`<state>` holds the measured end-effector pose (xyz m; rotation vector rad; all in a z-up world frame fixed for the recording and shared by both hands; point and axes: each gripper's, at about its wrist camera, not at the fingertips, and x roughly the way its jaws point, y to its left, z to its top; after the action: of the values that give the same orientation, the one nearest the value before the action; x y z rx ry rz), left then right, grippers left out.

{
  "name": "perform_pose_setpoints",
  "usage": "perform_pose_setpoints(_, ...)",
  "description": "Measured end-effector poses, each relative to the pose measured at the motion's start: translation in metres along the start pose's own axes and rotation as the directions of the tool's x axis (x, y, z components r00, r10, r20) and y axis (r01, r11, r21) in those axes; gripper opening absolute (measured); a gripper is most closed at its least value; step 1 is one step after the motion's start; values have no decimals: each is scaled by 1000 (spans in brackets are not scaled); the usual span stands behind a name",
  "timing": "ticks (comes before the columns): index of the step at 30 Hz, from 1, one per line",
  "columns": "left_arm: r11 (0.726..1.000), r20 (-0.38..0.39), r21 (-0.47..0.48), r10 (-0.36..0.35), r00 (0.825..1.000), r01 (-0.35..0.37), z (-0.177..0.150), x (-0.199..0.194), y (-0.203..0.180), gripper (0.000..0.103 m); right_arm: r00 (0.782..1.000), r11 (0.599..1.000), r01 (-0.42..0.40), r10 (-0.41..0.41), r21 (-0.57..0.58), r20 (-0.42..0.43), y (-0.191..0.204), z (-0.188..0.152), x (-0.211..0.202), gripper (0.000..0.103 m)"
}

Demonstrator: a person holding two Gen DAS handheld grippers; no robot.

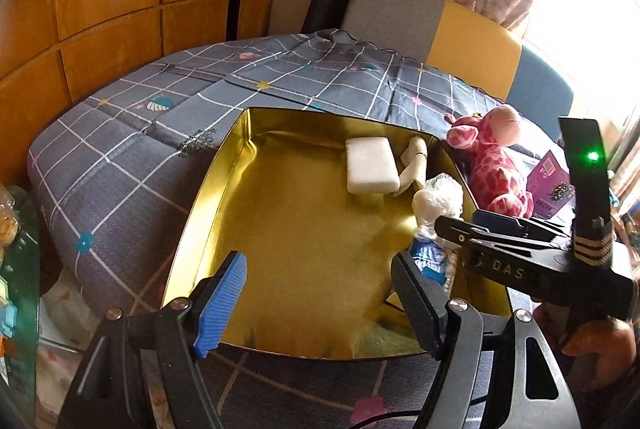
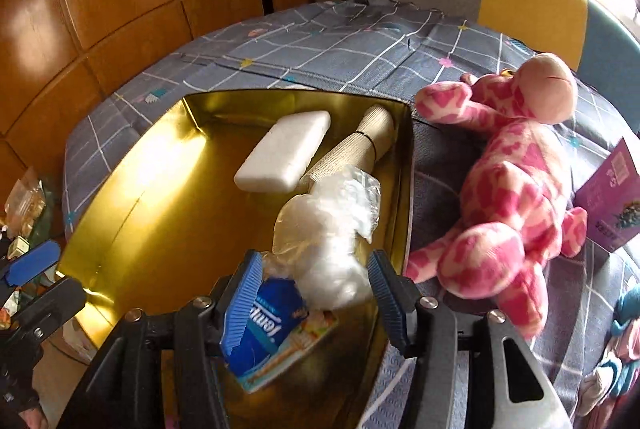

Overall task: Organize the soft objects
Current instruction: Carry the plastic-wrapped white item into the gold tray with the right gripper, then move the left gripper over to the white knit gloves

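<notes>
On the checked bedspread point(image 2: 340, 41), the gold tin point(image 2: 132, 189) holds four soft things, the pink giraffe point(image 2: 508, 197) waits outside at three o'clock, and both the right tool point(image 2: 312, 293) and the left tool point(image 1: 320, 293) stand spread, gripping nothing.

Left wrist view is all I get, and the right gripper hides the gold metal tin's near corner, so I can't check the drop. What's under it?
Observer: A blue-and-white paper tissue pack lies inside the gold metal tin, at its near right corner.
Operator: Is the right gripper clamping it?
Observer: No; its jaws stand apart, over the pack and a clear plastic bag of white stuffing.
Operator: And the pink spotted plush giraffe?
Observer: Its legs lie on the grey checked bedsheet, outside the tin.
</notes>
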<state>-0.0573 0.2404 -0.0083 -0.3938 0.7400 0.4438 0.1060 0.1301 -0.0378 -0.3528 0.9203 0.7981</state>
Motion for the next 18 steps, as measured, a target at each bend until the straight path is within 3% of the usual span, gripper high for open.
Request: perform_pose_setpoints(18,992,-1,112,-54,999,54,-11,-16,-44,75,995,995,31,-40,96,92,-39,-58,-80,56)
